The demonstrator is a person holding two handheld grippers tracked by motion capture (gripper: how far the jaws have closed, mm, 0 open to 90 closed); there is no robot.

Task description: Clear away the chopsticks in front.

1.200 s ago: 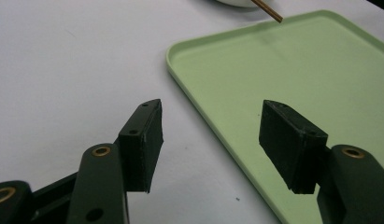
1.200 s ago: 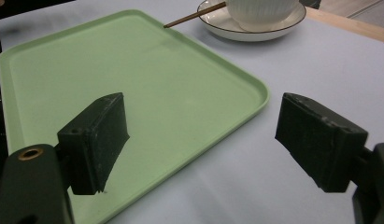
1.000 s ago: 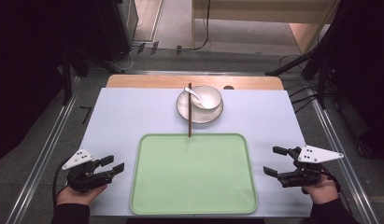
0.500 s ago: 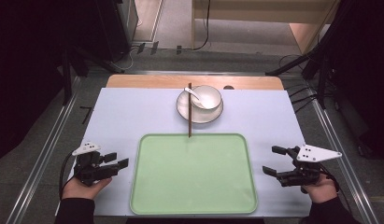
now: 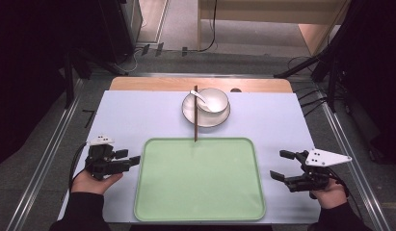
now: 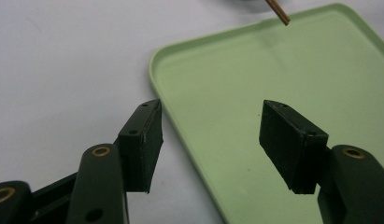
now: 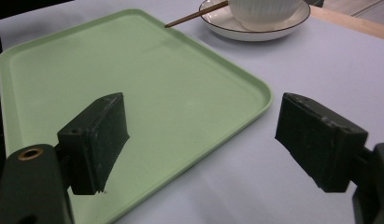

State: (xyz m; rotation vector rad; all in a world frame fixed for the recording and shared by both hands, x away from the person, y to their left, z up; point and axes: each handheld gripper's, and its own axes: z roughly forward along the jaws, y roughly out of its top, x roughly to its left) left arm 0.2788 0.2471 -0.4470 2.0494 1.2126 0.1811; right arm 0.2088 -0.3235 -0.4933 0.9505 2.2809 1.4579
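Note:
A light green tray (image 5: 200,192) lies empty at the near middle of the table. Behind it a white bowl (image 5: 213,99) with a white spoon (image 5: 200,96) stands on a white plate (image 5: 205,118). A brown chopstick (image 5: 195,115) lies across the plate, its near tip reaching the tray's far rim. My left gripper (image 5: 130,158) is open at the tray's left edge. In the left gripper view (image 6: 210,112) its jaws straddle the tray's rim (image 6: 157,88). My right gripper (image 5: 279,164) stands open just right of the tray (image 7: 87,70), holding nothing (image 7: 199,126).
The pale blue table cover (image 5: 138,115) ends at a wooden strip (image 5: 152,84) along the far edge. Metal rails (image 5: 51,144) run down both sides of the table. Cables lie on the floor beyond it.
My left gripper has moved right, up to the tray's left edge. The right gripper has barely shifted. Bowl, plate and chopstick have stayed put.

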